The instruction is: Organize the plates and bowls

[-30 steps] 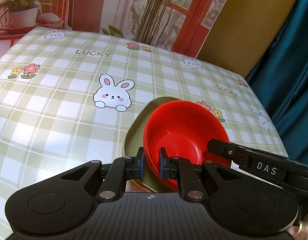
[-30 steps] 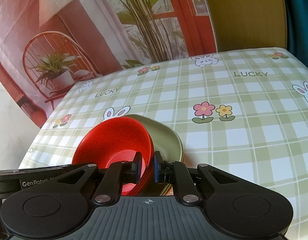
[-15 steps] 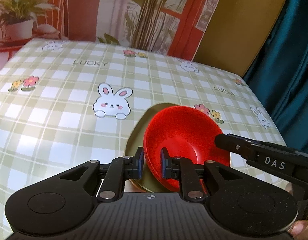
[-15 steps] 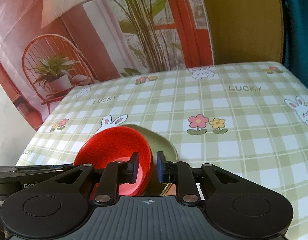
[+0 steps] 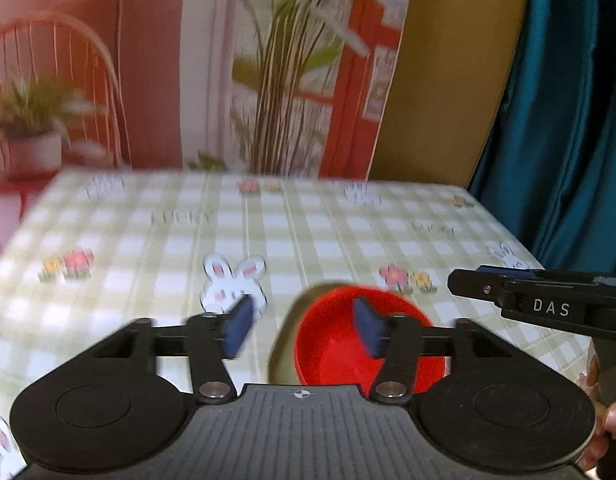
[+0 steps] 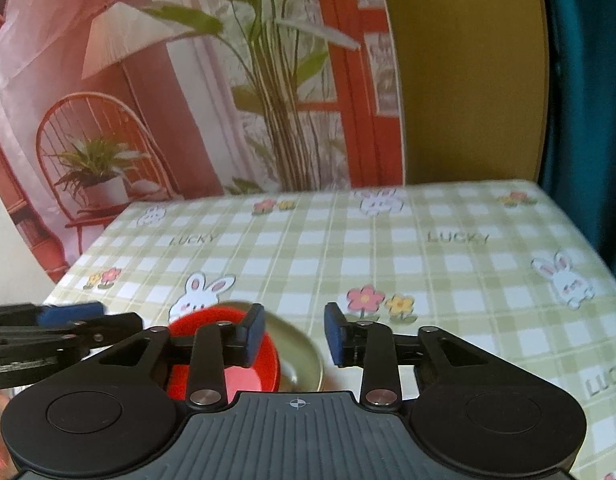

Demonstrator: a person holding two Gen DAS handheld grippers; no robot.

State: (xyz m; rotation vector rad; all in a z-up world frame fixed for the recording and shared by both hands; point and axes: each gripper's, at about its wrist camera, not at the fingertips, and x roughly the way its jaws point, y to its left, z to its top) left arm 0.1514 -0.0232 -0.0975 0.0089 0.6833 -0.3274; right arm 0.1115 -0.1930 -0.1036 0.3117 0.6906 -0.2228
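A red bowl [image 5: 340, 344] sits in an olive-green plate [image 5: 286, 340] on the checked tablecloth. My left gripper [image 5: 304, 330] hovers above the bowl's left rim with its jaws opening, and the pads press on nothing. In the right wrist view the red bowl [image 6: 260, 376] and the green plate [image 6: 300, 356] lie low at the centre left. Above the plate's right edge my right gripper [image 6: 294, 336] has its jaws opening too, clear of the rim. Each gripper shows at the side of the other's view, the right gripper [image 5: 520, 284] and the left gripper [image 6: 64, 320].
The tablecloth [image 6: 428, 264] with rabbits, flowers and "LUCKY" print covers the table to its far edge. A printed backdrop [image 6: 228, 100] with plants and a chair stands behind, and a teal curtain [image 5: 568, 120] hangs at the right. A hand [image 5: 612, 416] holds the right gripper's handle.
Both grippers were shut on opposite rims of the red bowl; both have let go and opened. Both have risen, so bowl and plate sit lower and smaller in view.
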